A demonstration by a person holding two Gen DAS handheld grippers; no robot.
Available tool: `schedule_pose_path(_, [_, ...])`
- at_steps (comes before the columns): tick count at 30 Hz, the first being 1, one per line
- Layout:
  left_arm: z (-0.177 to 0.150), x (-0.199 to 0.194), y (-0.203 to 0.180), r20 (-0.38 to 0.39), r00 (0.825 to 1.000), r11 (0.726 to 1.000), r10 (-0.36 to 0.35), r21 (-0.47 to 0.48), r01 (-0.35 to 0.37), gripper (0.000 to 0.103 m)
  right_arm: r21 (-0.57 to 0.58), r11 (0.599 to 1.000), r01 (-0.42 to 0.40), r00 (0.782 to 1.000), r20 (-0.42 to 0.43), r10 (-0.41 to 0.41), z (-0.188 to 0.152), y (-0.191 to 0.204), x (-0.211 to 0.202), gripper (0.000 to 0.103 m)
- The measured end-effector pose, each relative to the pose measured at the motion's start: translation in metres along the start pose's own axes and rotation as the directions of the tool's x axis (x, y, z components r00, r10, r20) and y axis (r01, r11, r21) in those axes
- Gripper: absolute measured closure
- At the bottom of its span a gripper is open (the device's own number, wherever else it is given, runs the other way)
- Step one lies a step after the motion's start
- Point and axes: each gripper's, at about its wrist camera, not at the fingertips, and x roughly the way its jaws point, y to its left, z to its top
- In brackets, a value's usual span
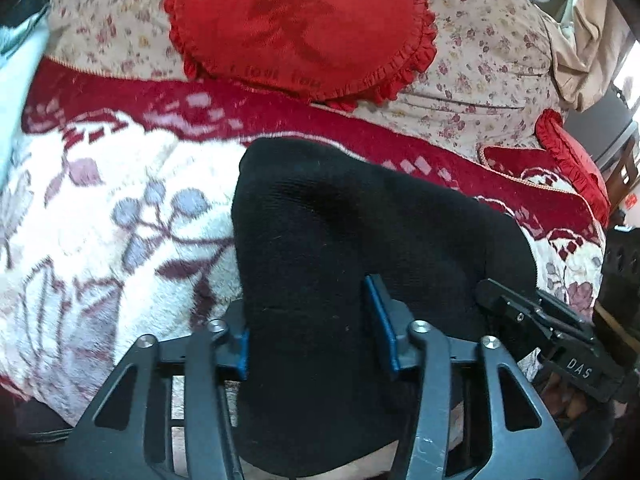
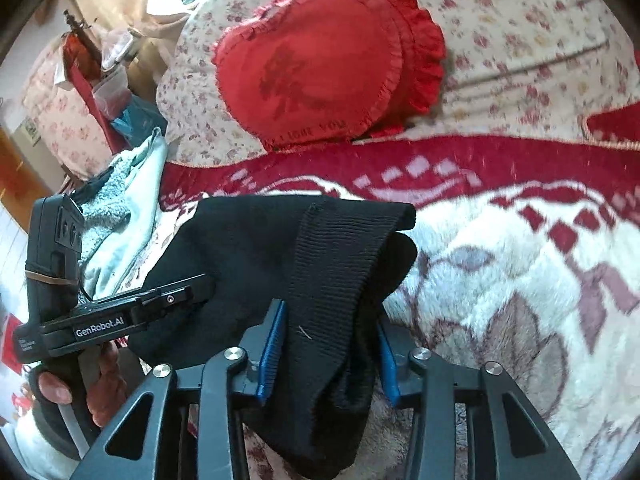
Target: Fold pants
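Left wrist view looks along the left gripper (image 1: 312,320), whose blue pads (image 1: 384,320) sit on either side of a thick bunch of the black pants (image 1: 340,232); the fabric fills the gap and the jaws pinch it. The pants rise in a dark hump over the patterned blanket (image 1: 100,208), with the red heart pillow (image 1: 300,24) leaning against the floral cushion (image 1: 480,60) behind. At the right edge of this view the other tool shows only from the side. Right wrist view shows what the first does not: the ribbed waistband (image 2: 340,248) of the pants, running down between the right gripper (image 2: 332,344) and its blue pads (image 2: 272,344), clamped there. The pants spread leftward from it across the blanket (image 2: 520,280), towards the left tool, marked GenRobot.AI, and the hand (image 2: 80,392) wrapped round its handle. A pale blue towel (image 2: 120,216) lies heaped beyond, and the same pillow (image 2: 320,64) stands behind.
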Motion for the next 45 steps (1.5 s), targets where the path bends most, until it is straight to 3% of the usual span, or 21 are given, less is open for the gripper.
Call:
schedule_pose_path(12, [0.049,0.002,-0.010,0.076,0.996,0.998,0.043,0.045,-0.047,0.061,-0.033,0.999,0.010,0.997,0.074,-0.008,0.048,0.004,0.002,0.067])
schedule_pose_path(19, [0.071,0.040,0.003,0.024,0.997,0.997,0.075,0.015,-0.075,0.061,0.009,1.000,0.019,0.999,0.039,-0.019,0.076,-0.018,0.044,0.066])
schedule_pose_path(21, [0.072,0.051,0.011,0.005,0.998,0.998,0.067,-0.013,-0.067,0.057,0.034,0.998,0.048,0.999,0.012,-0.048,0.080,-0.030,0.064,0.063])
schedule_pose_path(24, [0.073,0.049,0.016,-0.003,0.999,0.999,0.046,-0.024,-0.046,0.051,0.089,0.996,0.025,1.000,0.008,-0.026,0.080,-0.044,0.067,0.058])
schedule_pose_path(29, [0.072,0.031,0.016,0.009,0.997,0.997,0.078,-0.025,-0.078,0.051,0.010,0.995,0.096,0.994,0.059,-0.097,0.080,-0.026,0.035,0.058])
schedule_pose_path(33, [0.068,0.019,0.014,0.040,0.992,0.992,0.122,-0.018,-0.121,0.051,-0.067,0.995,0.070,0.992,0.107,-0.063,0.080,-0.001,0.010,0.060])
schedule_pose_path(36, [0.062,0.024,0.013,0.039,0.987,0.988,0.155,-0.011,-0.155,0.051,-0.145,0.985,0.089,0.994,0.069,-0.080,0.072,0.015,0.017,0.063])
schedule_pose_path(39, [0.057,0.028,0.011,0.047,0.984,0.985,0.173,-0.005,-0.173,0.050,-0.201,0.966,0.162,0.987,0.007,-0.163,0.057,0.020,0.043,0.066])
schedule_pose_path(45, [0.052,0.024,0.002,0.077,0.973,0.976,0.216,0.024,-0.218,0.049,-0.219,0.956,0.193,0.981,0.023,-0.193,0.050,0.020,0.043,0.066])
